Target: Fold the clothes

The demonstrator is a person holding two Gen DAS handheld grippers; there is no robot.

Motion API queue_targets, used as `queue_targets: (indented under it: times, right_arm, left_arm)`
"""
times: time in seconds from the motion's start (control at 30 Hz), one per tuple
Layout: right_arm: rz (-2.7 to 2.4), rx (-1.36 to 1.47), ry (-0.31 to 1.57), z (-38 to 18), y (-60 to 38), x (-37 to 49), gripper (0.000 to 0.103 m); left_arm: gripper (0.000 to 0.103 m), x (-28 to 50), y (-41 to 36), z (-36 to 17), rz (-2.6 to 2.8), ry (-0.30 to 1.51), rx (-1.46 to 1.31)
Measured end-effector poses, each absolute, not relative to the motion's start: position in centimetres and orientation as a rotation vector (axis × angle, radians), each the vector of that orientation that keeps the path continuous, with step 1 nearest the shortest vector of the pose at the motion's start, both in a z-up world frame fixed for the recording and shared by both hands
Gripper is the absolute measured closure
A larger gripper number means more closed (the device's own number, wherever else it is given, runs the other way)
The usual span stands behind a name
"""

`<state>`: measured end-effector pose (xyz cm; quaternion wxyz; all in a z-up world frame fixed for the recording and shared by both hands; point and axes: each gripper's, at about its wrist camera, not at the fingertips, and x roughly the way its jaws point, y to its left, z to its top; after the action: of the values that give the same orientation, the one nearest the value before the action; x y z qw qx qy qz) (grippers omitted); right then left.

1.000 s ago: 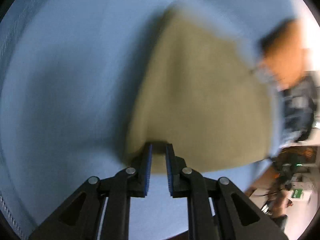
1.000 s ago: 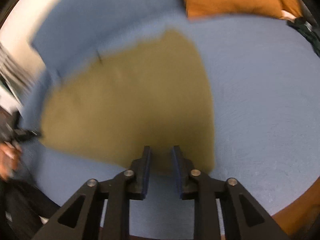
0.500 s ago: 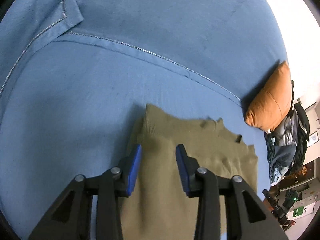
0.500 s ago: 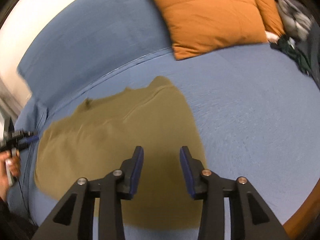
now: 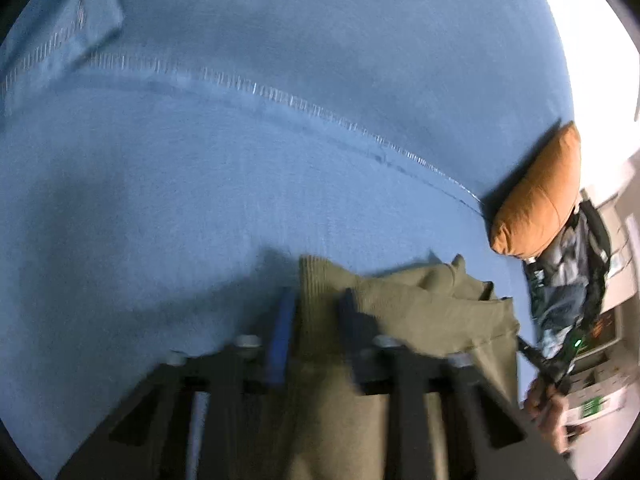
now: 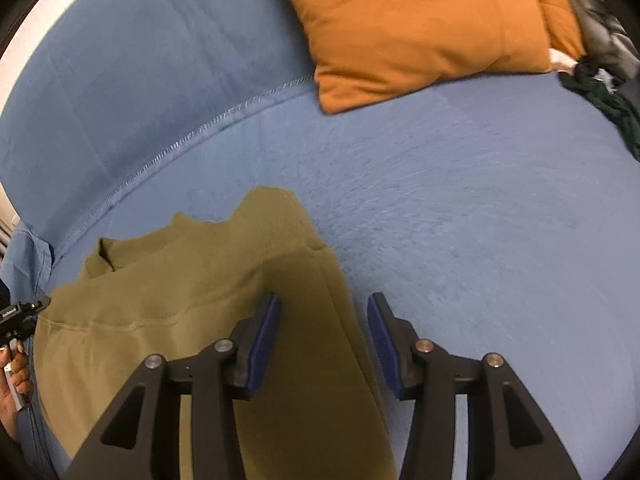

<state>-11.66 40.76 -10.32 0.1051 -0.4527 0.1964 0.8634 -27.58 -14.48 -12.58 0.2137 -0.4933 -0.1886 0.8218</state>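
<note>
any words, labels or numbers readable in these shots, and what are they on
None can be read.
White label on the left hand-held gripper, at the left edge of the right wrist view: small lettering, too small to read.
Green sign on a white box at the right edge of the left wrist view: blurred, unreadable.
Olive garment, orange cushion and blue sofa: no print showing.

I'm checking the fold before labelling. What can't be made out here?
- Olive garment: near end hidden by tongs and bottom edge, both views.
- Left tongs: blurred; grip unclear.
- Clothes pile: cut off by right wrist rim.
- Hand: cut off by left edge.
</note>
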Motion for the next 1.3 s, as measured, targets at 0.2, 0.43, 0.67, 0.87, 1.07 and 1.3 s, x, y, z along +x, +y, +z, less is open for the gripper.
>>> queue_targets:
  times: [0.2, 0.43, 0.67, 0.87, 1.07, 1.3]
  right_arm:
    - [2.57, -1.207, 0.631, -9.1, 41.7, -11.3, 0.095]
    - [2.547, -1.021, 0.702, -8.0, 43.5, -10.3, 0.095]
    - [2.57, -1.05, 0.684, -6.4, 42.2, -8.1, 0.092]
    - [2.589, -1.076, 0.668, -5.1, 41.1, -6.2, 0.088]
    - [2.619, -1.193, 0.615, -4.7, 38.9, -3.4, 0.088]
    - [2.437, -1.581, 0.428, -10.4, 35.6, 1.1, 0.088]
  left_arm:
    - [0.099, -27.7, -12.1, -8.6, 2.403, -0.376, -1.134]
    - [0.099, -29.3, -11.3, -9.0, 2.506, -0.345, -1.086]
    - [0.094, -31.4, -10.1, -12.8, 2.513, -0.242, -1.381]
    - [0.086, -26.5, -9.3, -5.6, 2.505, -0.21, -1.243]
    - [0.085, -20.6, -8.2, -5.3, 2.359, -0.229, -1.392]
    - [0.084, -16.6, -8.9, -12.0, 2.302, -0.054, -1.711]
